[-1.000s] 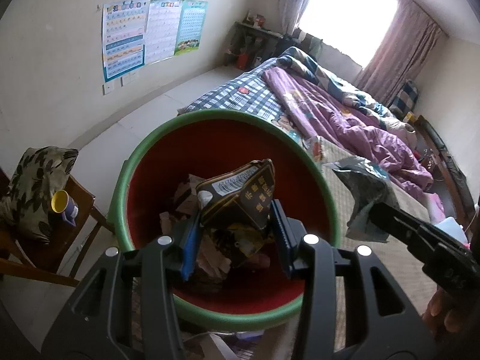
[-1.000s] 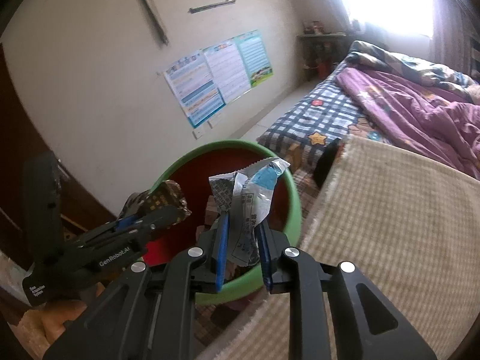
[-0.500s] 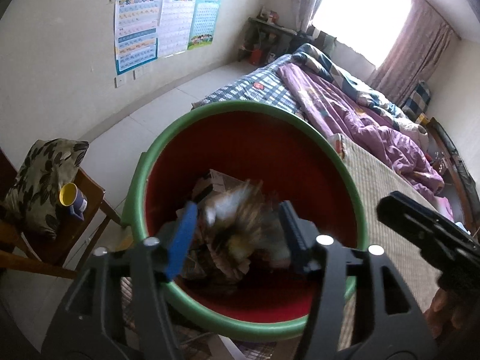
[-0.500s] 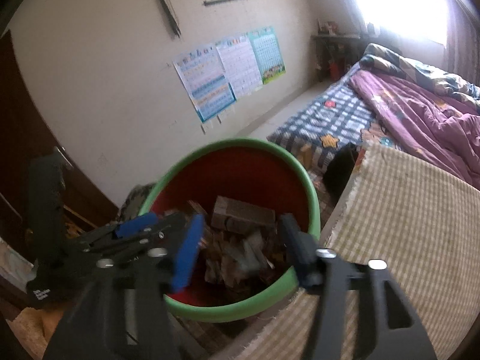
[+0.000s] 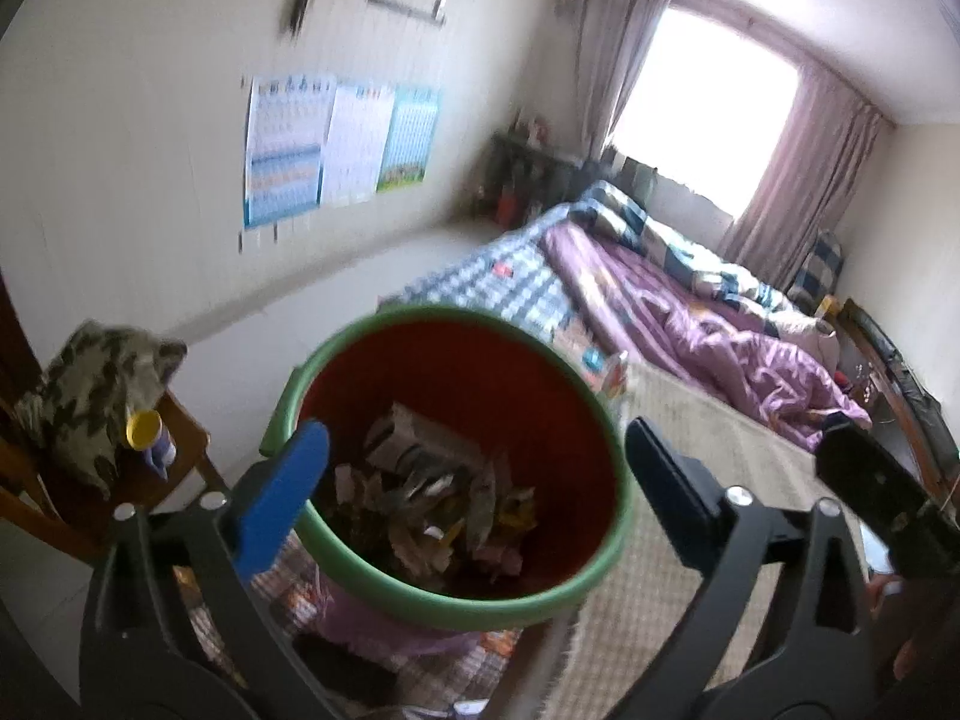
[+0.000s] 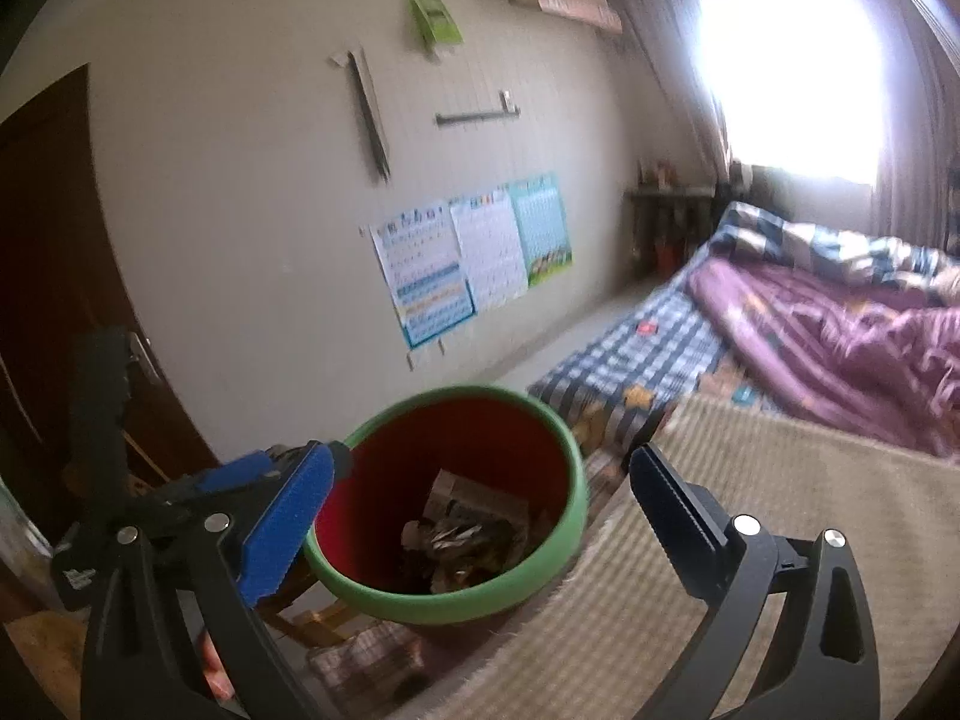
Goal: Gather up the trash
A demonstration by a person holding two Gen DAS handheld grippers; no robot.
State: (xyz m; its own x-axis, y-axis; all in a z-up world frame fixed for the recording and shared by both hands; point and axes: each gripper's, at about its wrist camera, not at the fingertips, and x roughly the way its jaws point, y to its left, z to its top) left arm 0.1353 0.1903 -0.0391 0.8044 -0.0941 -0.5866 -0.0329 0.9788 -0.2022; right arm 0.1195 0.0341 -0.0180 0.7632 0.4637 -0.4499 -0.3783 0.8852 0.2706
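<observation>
Okay, my two grippers, left [image 5: 474,480] and right [image 6: 480,501], are opening wide, nothing between them; crumpled wrapper trash [image 5: 432,498] sits in one green-rimmed red plastic bin [image 5: 456,600], three wall posters [image 5: 336,150] behind.

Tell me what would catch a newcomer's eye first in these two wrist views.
The red bin with a green rim fills the lower middle of both views, with crumpled trash heaped in its bottom. The left gripper and right gripper frame it with jaws opening wide, nothing between the fingers. Behind, a purple quilt sprawls over the bed at right under a glaring window.
</observation>
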